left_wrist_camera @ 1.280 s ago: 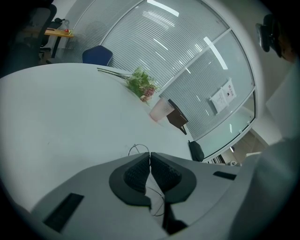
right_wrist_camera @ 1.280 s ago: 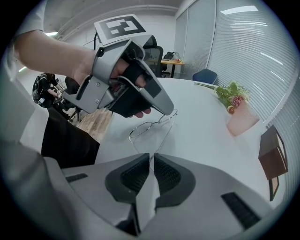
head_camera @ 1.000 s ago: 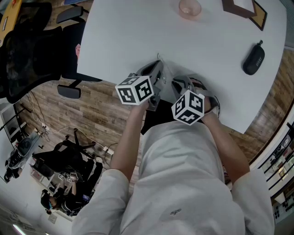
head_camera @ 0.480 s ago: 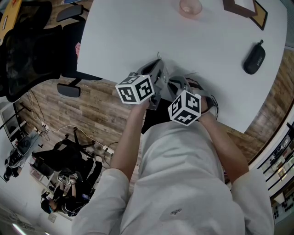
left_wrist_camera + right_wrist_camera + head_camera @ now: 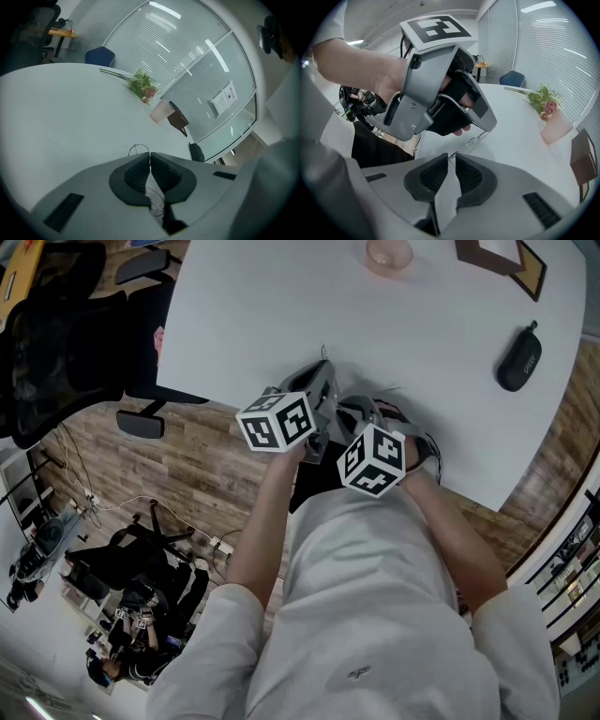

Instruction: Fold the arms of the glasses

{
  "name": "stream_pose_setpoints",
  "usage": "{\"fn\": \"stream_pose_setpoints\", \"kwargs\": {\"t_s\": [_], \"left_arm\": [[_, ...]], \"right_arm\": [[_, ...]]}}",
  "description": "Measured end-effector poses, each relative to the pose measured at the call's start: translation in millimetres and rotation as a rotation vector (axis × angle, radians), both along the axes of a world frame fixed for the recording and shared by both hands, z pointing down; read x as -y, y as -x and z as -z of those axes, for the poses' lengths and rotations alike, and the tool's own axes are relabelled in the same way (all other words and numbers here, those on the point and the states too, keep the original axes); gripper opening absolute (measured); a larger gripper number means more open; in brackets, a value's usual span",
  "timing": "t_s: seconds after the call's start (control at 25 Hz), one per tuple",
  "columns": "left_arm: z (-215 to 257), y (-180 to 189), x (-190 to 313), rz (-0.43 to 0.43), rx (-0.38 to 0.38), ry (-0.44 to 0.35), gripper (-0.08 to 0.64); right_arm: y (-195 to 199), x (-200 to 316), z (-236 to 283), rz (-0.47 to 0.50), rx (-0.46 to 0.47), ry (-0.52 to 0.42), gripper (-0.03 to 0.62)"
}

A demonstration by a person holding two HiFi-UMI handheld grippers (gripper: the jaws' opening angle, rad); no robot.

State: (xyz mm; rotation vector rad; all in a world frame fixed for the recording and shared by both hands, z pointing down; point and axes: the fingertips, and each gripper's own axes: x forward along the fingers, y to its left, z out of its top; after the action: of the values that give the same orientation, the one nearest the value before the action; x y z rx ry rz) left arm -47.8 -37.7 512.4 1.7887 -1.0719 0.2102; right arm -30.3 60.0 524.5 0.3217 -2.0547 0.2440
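At the 6 o'clock edge of the table (image 5: 281, 306), left gripper (image 5: 150, 157) was clamped on the glasses (image 5: 137, 148) frame, apparently to steady it. Right gripper (image 5: 451, 159), at its 3 o'clock: jaws opening, pads loose around the arm (image 5: 471, 142).

I see a white desk (image 5: 281, 315) with a curved outline. A pale pink cup (image 5: 387, 255) stands at its far edge, with a sprig of flowers (image 5: 143, 85) lying just beside it. A brown frame (image 5: 502, 259) lies at the far right corner. A black case (image 5: 517, 359) rests near the right edge.
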Motion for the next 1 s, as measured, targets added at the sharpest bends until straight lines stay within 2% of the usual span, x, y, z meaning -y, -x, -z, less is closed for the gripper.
{"fn": "stream_pose_setpoints", "kwargs": {"t_s": [0.24, 0.6, 0.84, 1.0], "left_arm": [[0, -1, -1, -0.009, -0.003, -0.001, 0.025], [-4, -4, -8, -0.024, 0.003, 0.01, 0.025], [-6, -2, -9, -0.025, 0.003, 0.01, 0.025], [-6, -2, -8, -0.024, 0.003, 0.01, 0.025]], "right_arm": [[-1, 0, -1, -0.011, -0.004, 0.003, 0.061], [-10, -2, 7, -0.016, 0.027, 0.022, 0.116], [-29, 2, 28, -0.063, 0.068, 0.016, 0.132], [-53, 9, 38, -0.13, 0.072, -0.008, 0.132]]}}
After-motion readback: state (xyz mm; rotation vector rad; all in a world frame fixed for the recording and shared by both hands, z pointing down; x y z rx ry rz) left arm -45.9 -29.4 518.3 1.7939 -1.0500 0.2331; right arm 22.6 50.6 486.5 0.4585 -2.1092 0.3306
